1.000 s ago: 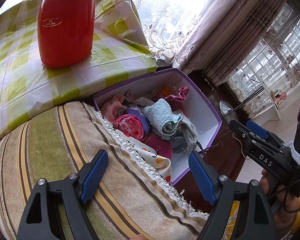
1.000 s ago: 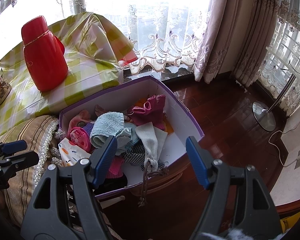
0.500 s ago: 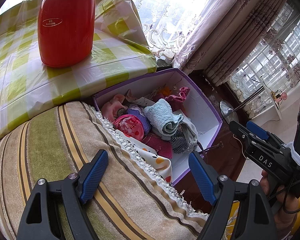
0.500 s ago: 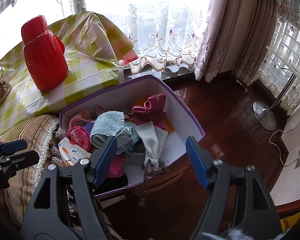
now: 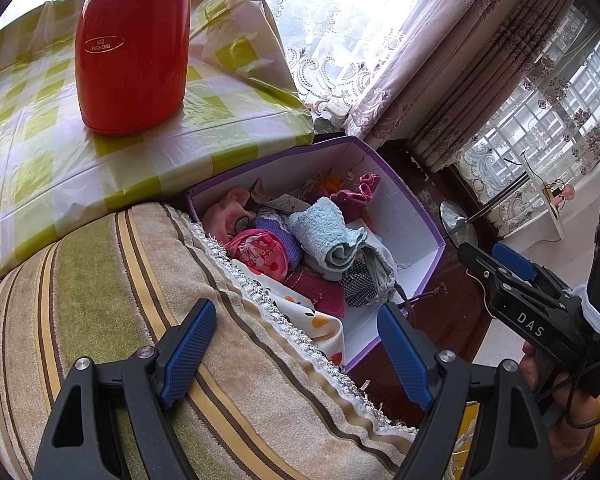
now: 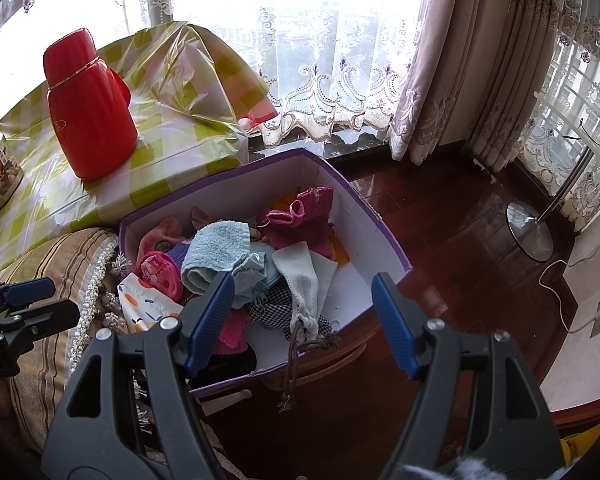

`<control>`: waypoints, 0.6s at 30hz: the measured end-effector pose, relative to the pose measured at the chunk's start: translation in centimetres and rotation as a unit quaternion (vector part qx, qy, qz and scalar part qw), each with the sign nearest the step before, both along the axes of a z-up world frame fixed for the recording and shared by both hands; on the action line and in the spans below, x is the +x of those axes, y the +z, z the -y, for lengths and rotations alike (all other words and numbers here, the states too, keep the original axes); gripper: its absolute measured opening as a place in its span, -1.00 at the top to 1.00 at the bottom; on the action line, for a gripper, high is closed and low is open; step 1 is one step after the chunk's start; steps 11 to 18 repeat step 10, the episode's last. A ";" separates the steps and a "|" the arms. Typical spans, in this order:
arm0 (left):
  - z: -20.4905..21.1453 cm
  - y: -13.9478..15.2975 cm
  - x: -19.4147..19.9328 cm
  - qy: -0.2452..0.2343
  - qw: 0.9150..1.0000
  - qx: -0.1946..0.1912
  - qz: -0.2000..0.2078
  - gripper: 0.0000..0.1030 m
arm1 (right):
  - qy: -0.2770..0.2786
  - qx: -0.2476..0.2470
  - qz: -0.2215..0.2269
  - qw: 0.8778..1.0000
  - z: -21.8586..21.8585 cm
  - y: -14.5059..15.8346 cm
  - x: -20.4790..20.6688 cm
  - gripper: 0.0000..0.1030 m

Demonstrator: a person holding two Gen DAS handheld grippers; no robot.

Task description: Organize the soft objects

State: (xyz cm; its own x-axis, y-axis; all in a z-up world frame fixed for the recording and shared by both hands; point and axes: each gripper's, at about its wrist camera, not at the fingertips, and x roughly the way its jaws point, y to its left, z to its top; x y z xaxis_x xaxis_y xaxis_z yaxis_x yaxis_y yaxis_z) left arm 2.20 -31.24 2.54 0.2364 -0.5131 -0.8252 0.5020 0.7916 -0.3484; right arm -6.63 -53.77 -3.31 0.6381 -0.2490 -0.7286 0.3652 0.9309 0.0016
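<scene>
- Left wrist view: the left tool hangs with jaws wide and nothing between them, above a striped cushion in the near left. Past the cushion's fringed edge stands the purple-rimmed box, heaped with soft objects: a rolled light-blue towel, a pink printed cloth, a magenta knit piece. A spotted white cloth drapes over the near rim. A red flask stands on the checked bench at far left.
- Right wrist view: the right tool is likewise spread and empty, hovering over the near part of the box; a grey drawstring pouch lies under it, its cord trailing over the rim.
- Change: none. Both views match those of a second ago, tools still (a pause, by the look of it). The soft objects seem already gathered, with only the spotted cloth and the cord left to tuck in.
</scene>
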 end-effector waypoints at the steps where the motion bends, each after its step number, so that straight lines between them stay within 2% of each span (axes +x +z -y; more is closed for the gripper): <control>1: 0.0 0.0 0.0 0.000 1.000 0.000 0.000 -0.62 | 0.000 0.000 0.000 1.000 0.0 0.0 0.0 -0.44; 7: 0.4 -0.1 0.0 0.002 1.000 0.011 0.007 -0.62 | 0.002 0.000 0.000 1.000 0.0 0.0 0.1 -0.44; 18: 0.5 -0.2 0.3 0.007 1.000 0.002 0.001 -0.66 | 0.004 0.000 -0.001 1.000 0.0 -0.1 0.2 -0.44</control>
